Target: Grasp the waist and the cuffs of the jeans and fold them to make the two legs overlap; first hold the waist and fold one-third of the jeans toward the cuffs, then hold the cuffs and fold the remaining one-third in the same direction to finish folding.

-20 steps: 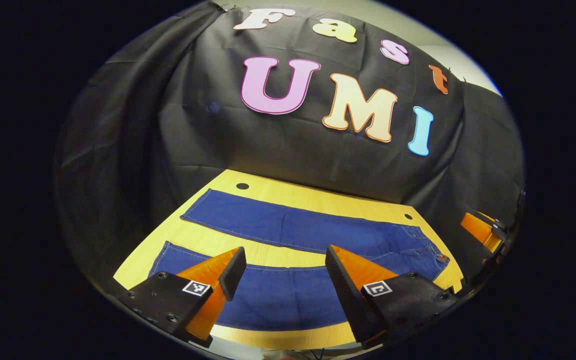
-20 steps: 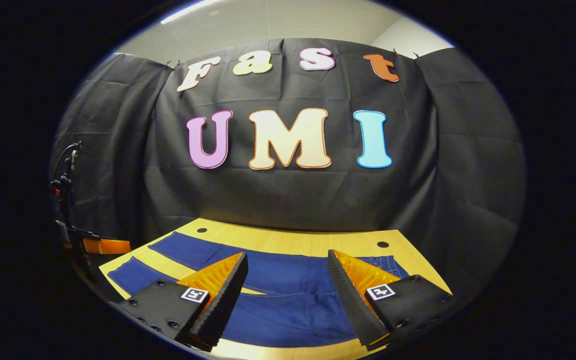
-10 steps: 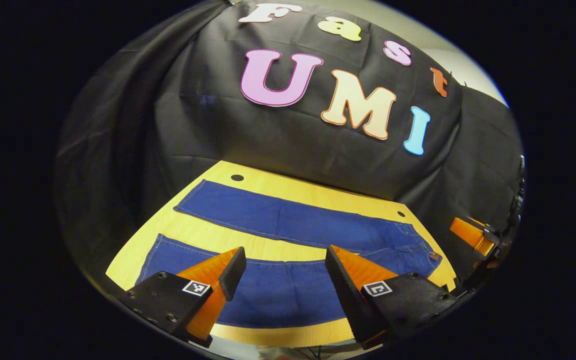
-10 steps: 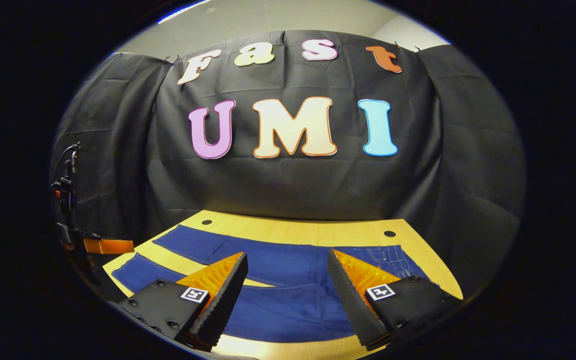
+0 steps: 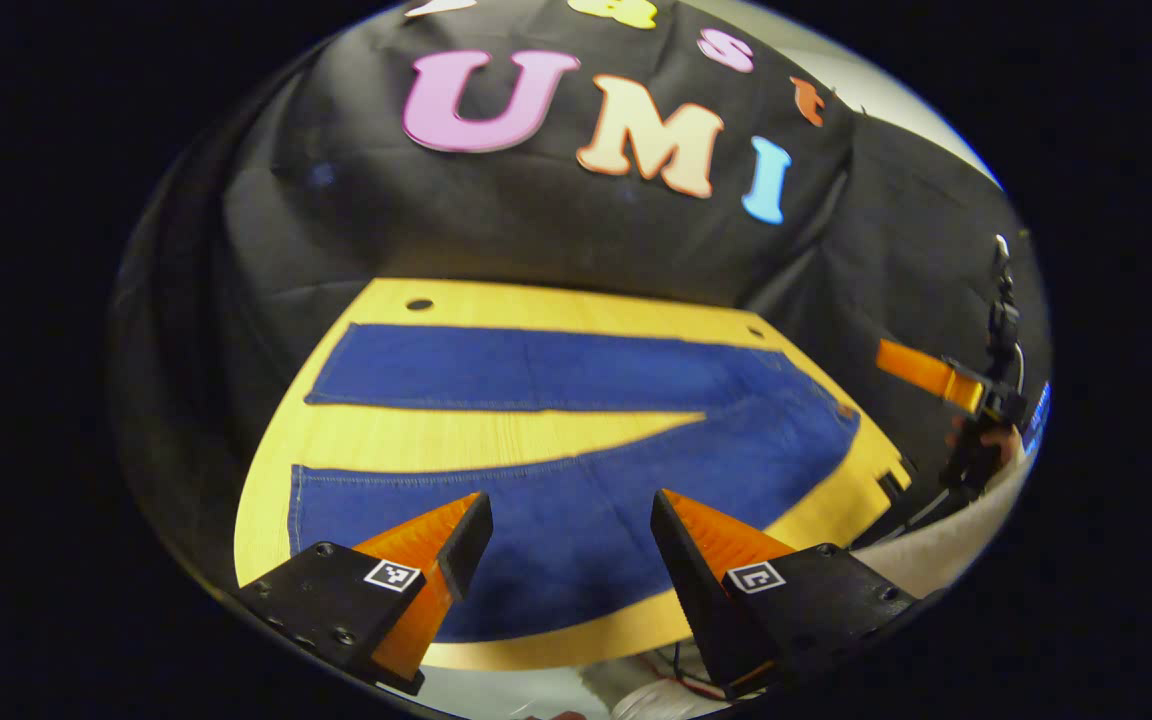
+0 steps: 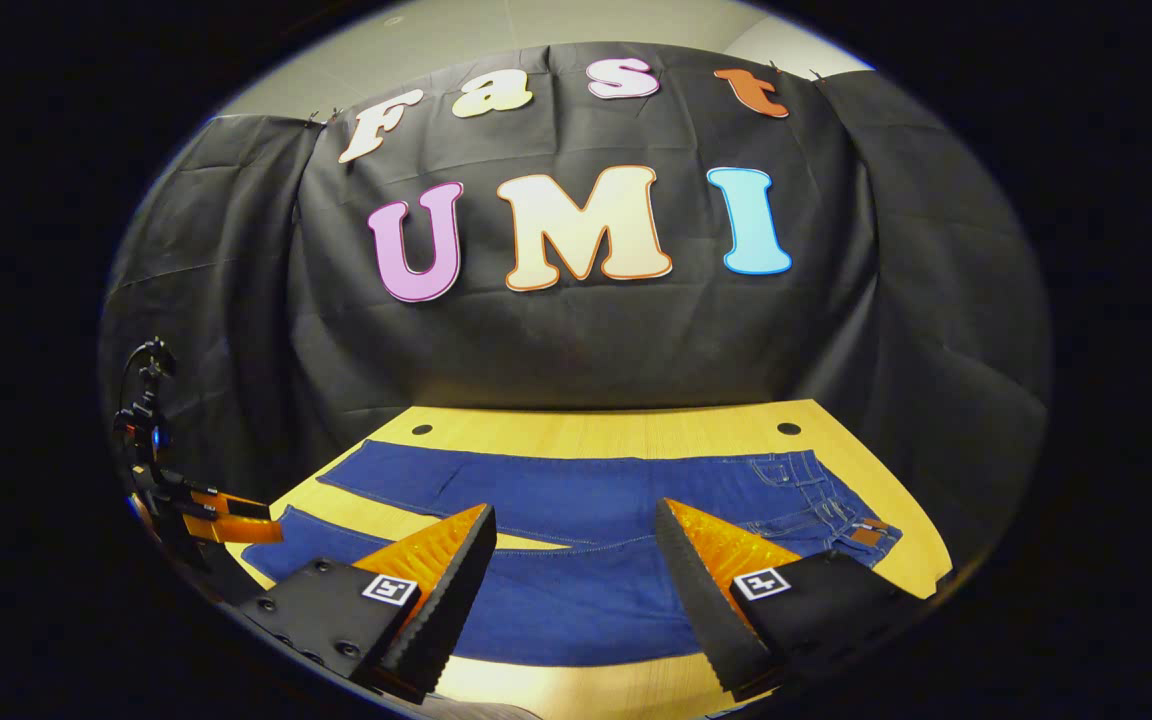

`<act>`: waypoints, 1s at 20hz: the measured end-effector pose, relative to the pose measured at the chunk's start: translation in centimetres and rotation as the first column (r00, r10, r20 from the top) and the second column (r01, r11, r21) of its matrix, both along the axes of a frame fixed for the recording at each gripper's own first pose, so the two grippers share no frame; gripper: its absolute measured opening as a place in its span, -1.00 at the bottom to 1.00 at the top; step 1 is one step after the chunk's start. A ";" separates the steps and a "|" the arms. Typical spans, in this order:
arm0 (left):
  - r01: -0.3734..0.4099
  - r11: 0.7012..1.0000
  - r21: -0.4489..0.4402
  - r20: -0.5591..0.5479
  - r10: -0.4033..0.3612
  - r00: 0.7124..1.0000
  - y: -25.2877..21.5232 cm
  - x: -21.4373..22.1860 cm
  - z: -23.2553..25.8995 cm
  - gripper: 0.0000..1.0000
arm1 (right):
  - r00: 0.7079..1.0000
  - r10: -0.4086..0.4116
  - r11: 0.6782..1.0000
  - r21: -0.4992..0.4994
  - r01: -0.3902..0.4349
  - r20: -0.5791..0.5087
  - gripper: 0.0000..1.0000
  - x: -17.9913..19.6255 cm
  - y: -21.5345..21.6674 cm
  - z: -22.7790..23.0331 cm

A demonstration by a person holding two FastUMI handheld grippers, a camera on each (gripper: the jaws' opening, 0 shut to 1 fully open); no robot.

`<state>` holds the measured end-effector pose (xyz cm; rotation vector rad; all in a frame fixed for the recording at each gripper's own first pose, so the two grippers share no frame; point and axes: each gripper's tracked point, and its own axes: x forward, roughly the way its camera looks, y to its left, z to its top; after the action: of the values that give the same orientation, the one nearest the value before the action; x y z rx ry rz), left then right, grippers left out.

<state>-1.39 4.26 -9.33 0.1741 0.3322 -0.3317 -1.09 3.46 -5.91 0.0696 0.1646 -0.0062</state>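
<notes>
Dark blue jeans (image 5: 576,440) lie flat on the yellow wooden table (image 5: 416,440), legs spread in a V. The waist (image 6: 836,510) with its brown patch is at the right, the cuffs (image 5: 321,375) at the left. My left gripper (image 5: 568,520) hovers open above the near leg, nothing between its fingers. My right gripper (image 6: 574,530) hangs open over the near leg close to the crotch, also empty. In the left gripper view the right gripper (image 5: 926,372) shows far right, beyond the waist end. In the right gripper view the left gripper (image 6: 221,508) shows at the far left, by the cuff end.
The black cloth wall closes in the table at the back and sides. Two small dark holes (image 6: 422,429) (image 6: 788,428) sit in the table's far corners. A notched table edge (image 5: 891,478) lies past the waist. Cables and a white object (image 5: 656,700) lie below the near edge.
Both views have tilted down and risen, so more of the table and jeans shows. The left gripper's view has swung so the legs look more spread. Both grippers stay open.
</notes>
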 end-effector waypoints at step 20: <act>0.330 0.802 0.497 -0.513 -0.035 0.858 15.3 -2.8 -11.7 0.84 | 0.980 -0.090 0.992 -0.101 0.073 -0.176 0.95 -3.7 -1.8 -5.6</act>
<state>-4.19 19.56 -21.06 0.7360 0.9217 -0.4696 -4.78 1.63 -11.55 -0.0187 0.3425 -0.1025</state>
